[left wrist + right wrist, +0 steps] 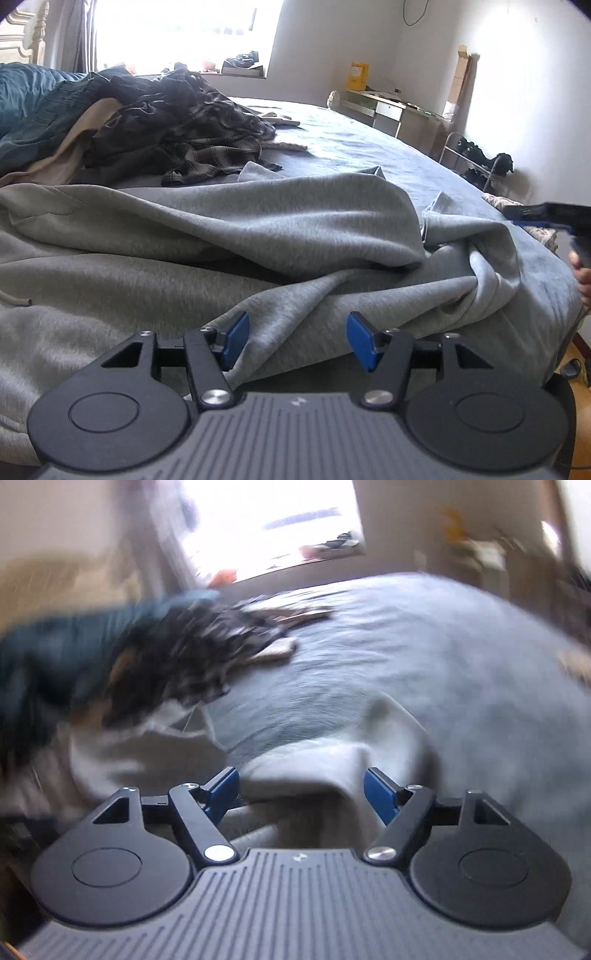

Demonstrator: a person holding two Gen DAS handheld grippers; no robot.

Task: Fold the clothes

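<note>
Blue pads of the left hand-held gripper (297,341) stand spread, nothing pinched, just above the grey sweatshirt (229,229) rumpled across the bed (369,147) — dark clothes (177,122) heaped beyond. Right hand-held gripper (301,795) likewise spread over grey fabric.

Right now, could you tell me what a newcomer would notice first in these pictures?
A big grey sweatshirt lies rumpled across the near side of the bed, right ahead of the open left gripper. Behind it, at left, sits a dark clothes pile. The right gripper, also open, faces a grey fold; its view is blurred.
</note>
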